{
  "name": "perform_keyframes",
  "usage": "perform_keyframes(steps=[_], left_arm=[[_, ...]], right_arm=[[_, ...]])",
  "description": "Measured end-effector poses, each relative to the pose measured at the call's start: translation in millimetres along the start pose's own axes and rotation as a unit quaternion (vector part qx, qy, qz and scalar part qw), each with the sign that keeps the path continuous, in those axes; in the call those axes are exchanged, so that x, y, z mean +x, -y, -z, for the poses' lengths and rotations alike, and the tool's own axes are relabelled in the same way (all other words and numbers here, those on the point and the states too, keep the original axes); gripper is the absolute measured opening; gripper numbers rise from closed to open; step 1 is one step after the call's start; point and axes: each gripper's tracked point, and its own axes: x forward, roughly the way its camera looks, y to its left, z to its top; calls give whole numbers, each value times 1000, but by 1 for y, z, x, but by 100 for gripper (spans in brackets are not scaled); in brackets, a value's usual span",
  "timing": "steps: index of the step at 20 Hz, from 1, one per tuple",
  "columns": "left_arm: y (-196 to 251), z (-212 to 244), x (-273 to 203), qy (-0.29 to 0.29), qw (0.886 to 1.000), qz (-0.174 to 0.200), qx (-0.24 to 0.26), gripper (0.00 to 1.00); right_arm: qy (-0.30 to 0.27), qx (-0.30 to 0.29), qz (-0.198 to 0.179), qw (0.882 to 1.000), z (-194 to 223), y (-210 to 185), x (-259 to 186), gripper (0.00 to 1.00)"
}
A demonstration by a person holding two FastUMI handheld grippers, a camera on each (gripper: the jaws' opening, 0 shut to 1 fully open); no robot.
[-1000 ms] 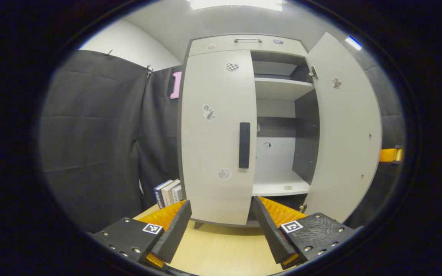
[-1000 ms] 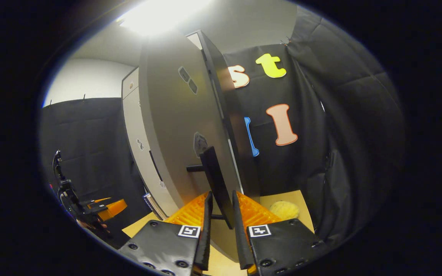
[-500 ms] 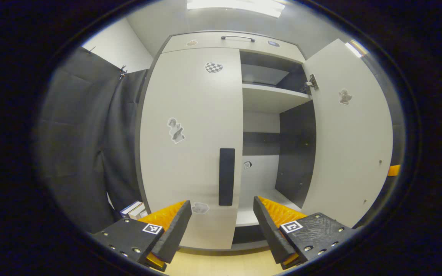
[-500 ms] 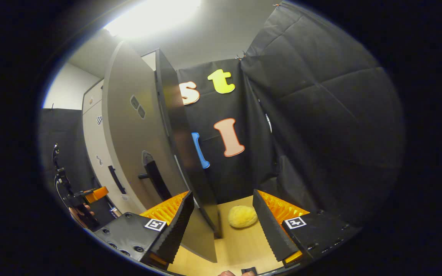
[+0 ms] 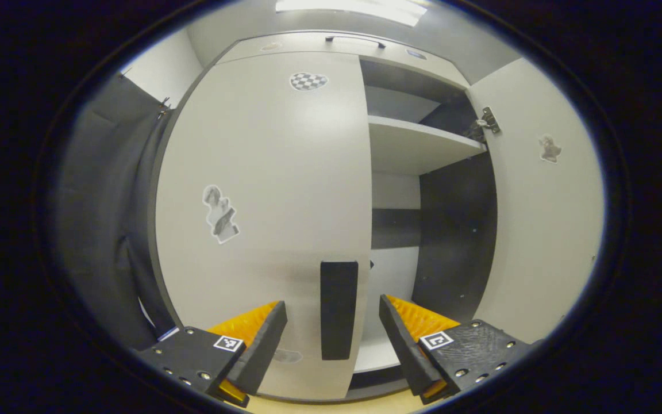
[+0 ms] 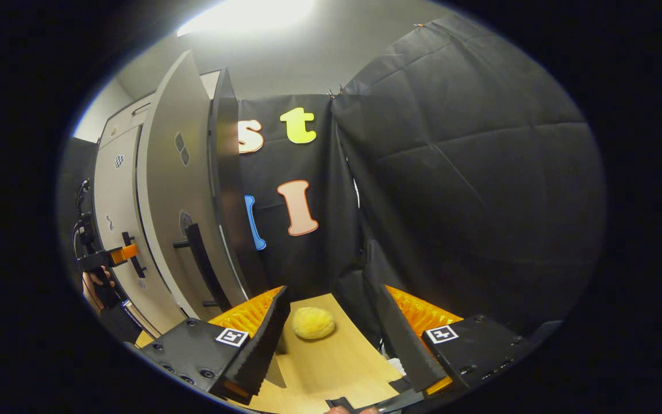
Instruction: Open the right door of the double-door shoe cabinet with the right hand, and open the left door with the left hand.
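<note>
Two claws stand with their fingers spread wide and nothing between the pads. Nearest in the left gripper view, the left claw (image 5: 333,325) frames the black handle (image 5: 339,309) of the left door (image 5: 268,201), which is shut; the handle's lower part sits in the gap, though whether it lies level with the pads or beyond them cannot be told. The sound move, by my reckoning, is to carry the claw forward until both pads flank the bar, close squarely on it, then pull along the door's arc, not straight back, so the grip does not twist off. Beside that handle the cabinet's right half lies open, a shelf (image 5: 417,146) inside, and the right door (image 5: 543,218) is swung out past it. In the right gripper view the right claw (image 6: 331,339) hangs free over the bench (image 6: 331,368), a yellow sponge-like lump (image 6: 312,323) beyond its fingertips; the right door's own handle (image 6: 201,261) stands off to that claw's left.
</note>
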Motion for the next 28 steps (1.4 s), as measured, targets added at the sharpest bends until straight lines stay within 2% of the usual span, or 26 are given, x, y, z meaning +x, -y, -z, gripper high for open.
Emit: perform_keyframes(steps=[1,3,4,5,7,8,10,14,16,25,28], left_arm=[[-1,2,4,-2,1000,-4,7,95],[-6,6,8,-6,999,-30,16,76],[-1,8,10,-7,1000,-21,11,67],[2,10,12,-7,1000,-15,5,67],[7,9,14,-3,1000,-7,-4,57],[2,7,13,0,1000,-18,-9,57],[1,9,12,4,1000,-24,-19,31],[1,15,13,-2,1000,-30,-2,23],[2,14,12,-6,1000,-24,-13,9],[1,17,9,-3,999,-17,-32,7],[0,16,10,-3,999,-30,-32,8]], right_arm=[[-5,-1,2,1000,4,-1,-4,96],[-14,0,8,1000,10,0,-7,96],[-16,2,14,1000,13,2,-10,96],[-18,7,19,1000,16,5,-14,96],[-24,20,22,999,21,7,-16,96],[-26,25,24,999,24,9,-16,96],[-34,29,25,999,29,11,-16,96],[-45,19,10,999,38,6,-16,96],[-47,25,-2,999,40,3,-15,96],[-59,46,-77,994,53,4,-6,96],[-67,38,-114,990,58,1,-6,96]])
